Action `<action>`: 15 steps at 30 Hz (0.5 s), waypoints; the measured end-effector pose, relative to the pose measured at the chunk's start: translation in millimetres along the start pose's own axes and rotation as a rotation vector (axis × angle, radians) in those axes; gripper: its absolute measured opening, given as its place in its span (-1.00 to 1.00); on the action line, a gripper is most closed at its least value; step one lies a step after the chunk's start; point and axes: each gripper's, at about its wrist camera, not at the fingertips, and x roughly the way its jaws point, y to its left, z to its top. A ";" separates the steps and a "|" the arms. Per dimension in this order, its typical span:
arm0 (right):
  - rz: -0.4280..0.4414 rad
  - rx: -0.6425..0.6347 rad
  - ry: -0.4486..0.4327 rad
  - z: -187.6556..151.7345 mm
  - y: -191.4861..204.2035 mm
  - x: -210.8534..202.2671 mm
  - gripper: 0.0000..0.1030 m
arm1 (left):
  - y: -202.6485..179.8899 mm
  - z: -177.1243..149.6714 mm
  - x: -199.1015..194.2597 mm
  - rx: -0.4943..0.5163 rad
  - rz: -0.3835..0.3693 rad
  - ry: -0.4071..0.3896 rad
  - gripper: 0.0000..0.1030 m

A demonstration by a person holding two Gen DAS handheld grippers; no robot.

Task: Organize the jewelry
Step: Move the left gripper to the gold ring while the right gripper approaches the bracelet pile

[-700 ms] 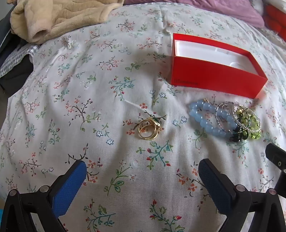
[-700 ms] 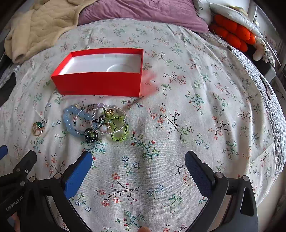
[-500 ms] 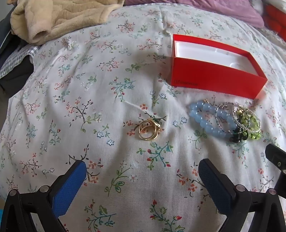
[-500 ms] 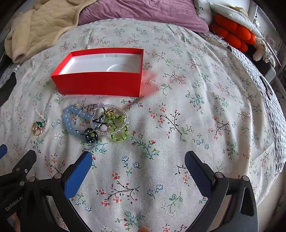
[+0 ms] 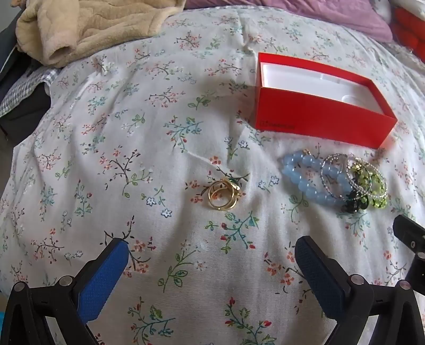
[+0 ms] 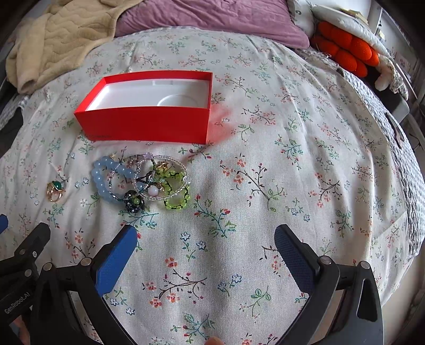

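An open red box with a white empty inside sits on the floral bedspread; it also shows in the right wrist view. In front of it lies a tangle of bracelets: blue beads, clear beads, green and dark pieces. Gold rings with a green stone lie apart to the left, also seen in the right wrist view. My left gripper is open and empty, just short of the rings. My right gripper is open and empty, in front of and to the right of the bracelets.
A beige blanket lies heaped at the far left. A purple pillow is at the back, an orange cushion at the far right. The bed edge drops off on the right.
The view from the left gripper has shifted very slightly. Nothing on the bed has moved and both grippers stay open.
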 end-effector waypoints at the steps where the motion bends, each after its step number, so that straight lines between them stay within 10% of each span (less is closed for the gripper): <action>1: 0.000 0.000 -0.001 0.0 0.1 -0.2 1.00 | 0.4 0.1 -0.1 -0.002 0.000 0.000 1.00; 15: 0.002 -0.002 0.002 -0.8 0.7 1.8 1.00 | 3.7 3.4 -3.1 -0.005 -0.002 -0.002 1.00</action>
